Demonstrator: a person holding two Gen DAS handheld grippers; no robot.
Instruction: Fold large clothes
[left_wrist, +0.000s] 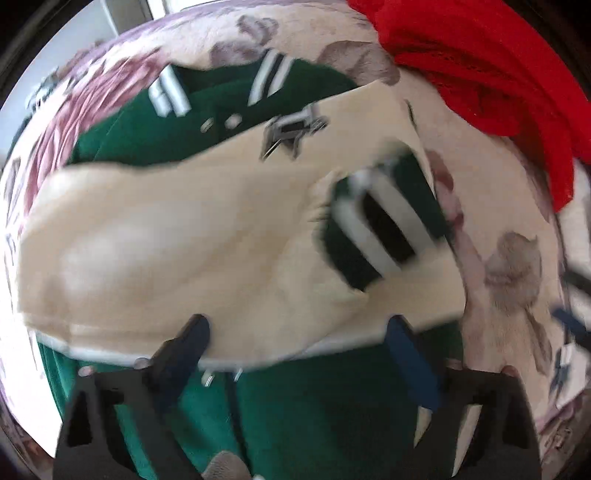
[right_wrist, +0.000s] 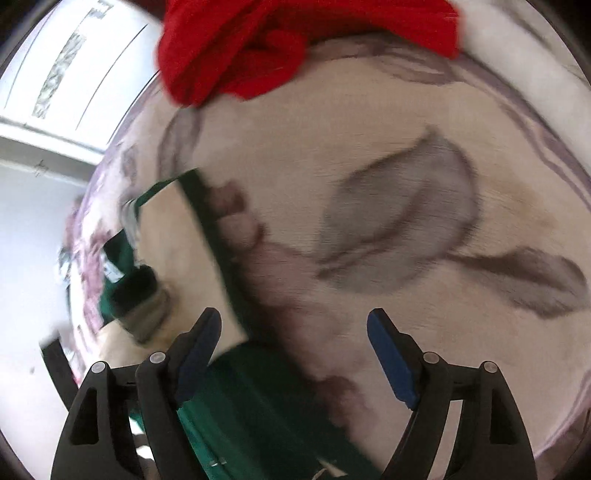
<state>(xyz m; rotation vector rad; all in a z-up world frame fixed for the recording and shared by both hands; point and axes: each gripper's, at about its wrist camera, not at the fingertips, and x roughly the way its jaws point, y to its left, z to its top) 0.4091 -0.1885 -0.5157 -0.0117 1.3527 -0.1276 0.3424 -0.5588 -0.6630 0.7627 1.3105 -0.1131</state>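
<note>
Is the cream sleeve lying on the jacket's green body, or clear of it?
Touching. The left wrist view shows the cream sleeve folded flat across the green jacket body, green showing above and below it with no gap.

A floral bedspread (right_wrist: 369, 184) covered the bed, printed with grey and pink flowers. A pale wall (right_wrist: 44, 206) showed at the left edge.

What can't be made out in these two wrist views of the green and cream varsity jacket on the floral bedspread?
- Left wrist view: motion blur smears the dark emblem on the cream sleeve; its design is unreadable.
- Left wrist view: the picture's edge cuts off the red garment; its type is unclear.
- Right wrist view: the green and cream varsity jacket is blurred and cut off at the bottom, behind the open right gripper.
</note>
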